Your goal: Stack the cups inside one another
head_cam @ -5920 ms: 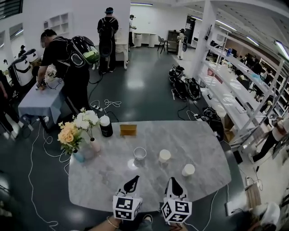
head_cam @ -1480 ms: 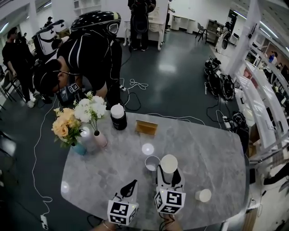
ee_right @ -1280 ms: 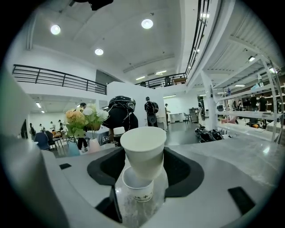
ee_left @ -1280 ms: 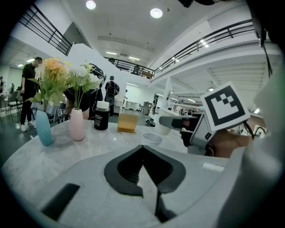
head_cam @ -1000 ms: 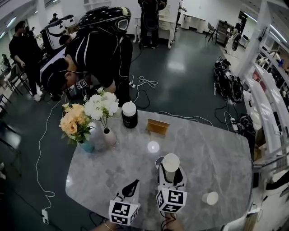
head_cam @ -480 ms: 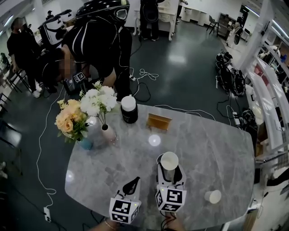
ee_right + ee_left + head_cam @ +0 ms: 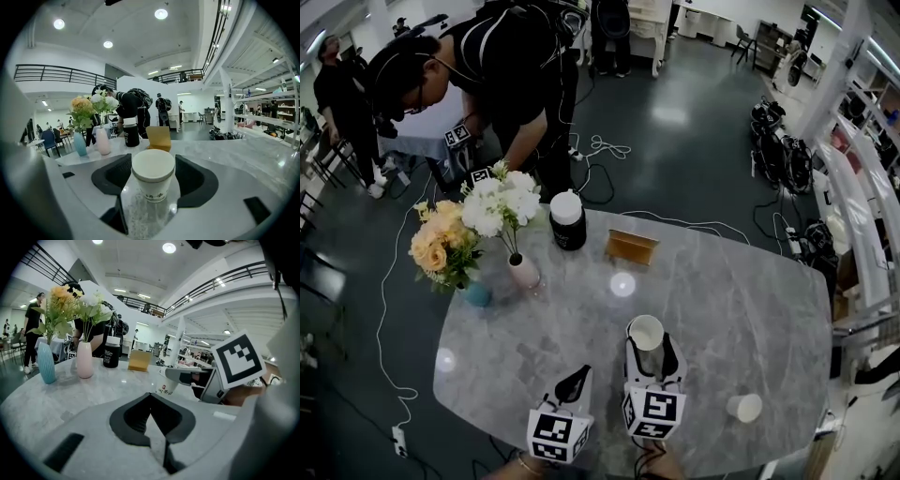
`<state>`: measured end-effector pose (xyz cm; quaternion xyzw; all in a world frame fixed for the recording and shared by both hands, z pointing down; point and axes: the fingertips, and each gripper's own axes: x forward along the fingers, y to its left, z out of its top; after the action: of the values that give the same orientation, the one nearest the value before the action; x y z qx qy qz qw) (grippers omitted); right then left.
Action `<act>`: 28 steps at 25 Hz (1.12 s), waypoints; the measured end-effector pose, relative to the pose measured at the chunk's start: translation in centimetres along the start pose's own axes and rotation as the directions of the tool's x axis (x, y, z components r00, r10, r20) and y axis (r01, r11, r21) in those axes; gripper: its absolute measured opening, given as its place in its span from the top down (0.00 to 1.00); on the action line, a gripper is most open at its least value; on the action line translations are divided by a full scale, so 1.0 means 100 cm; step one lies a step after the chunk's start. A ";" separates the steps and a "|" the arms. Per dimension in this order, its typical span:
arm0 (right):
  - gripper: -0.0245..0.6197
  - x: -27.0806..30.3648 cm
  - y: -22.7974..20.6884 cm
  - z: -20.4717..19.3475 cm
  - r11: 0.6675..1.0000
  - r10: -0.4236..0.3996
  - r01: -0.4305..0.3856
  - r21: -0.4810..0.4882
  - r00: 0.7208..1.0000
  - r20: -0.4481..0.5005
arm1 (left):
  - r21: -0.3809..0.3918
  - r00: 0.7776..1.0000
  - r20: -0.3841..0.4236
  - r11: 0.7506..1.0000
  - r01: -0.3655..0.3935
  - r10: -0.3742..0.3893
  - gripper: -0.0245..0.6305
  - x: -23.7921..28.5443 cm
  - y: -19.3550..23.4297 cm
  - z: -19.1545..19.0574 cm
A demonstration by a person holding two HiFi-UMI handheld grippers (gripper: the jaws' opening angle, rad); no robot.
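Note:
A white paper cup (image 7: 645,332) stands upright between the jaws of my right gripper (image 7: 648,345), just right of the marble table's (image 7: 750,309) middle. In the right gripper view the pads press on both sides of this cup (image 7: 153,174) below its rim, so my right gripper (image 7: 153,180) is shut on it. The left gripper view shows the cup (image 7: 167,386) low at the tabletop; no other cup shows apart from it there. Another white cup (image 7: 743,408) stands alone near the right front edge. My left gripper (image 7: 577,377) hovers shut and empty, left of the right one.
At the table's far left stand a pink vase with white flowers (image 7: 523,271) and a blue vase with peach flowers (image 7: 475,293). A black canister with a white lid (image 7: 567,221) and a tan card stand (image 7: 631,247) sit at the far edge. A person (image 7: 487,66) leans over beyond it.
My right gripper has sunk a little with the cup. The rim of a second cup that showed beside it earlier is no longer seen. The person behind the table has straightened up.

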<state>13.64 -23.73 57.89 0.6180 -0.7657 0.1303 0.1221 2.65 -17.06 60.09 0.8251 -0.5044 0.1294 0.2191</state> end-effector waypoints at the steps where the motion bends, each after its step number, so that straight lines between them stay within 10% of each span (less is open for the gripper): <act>1: 0.58 0.000 0.000 -0.001 1.000 -0.005 0.005 -0.005 1.000 -0.003 | -0.001 1.000 0.000 1.000 -0.001 0.001 0.95 0.000 0.000 0.000; 28: 0.59 -0.076 -0.025 0.030 0.995 -0.067 0.064 0.073 0.997 0.046 | -0.002 0.996 0.085 1.000 0.012 -0.012 0.95 -0.027 -0.031 0.043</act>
<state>17.60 -18.34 52.51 0.6497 -0.7425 0.1387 0.0855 4.14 -15.91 54.47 0.8327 -0.5083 0.0925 0.1993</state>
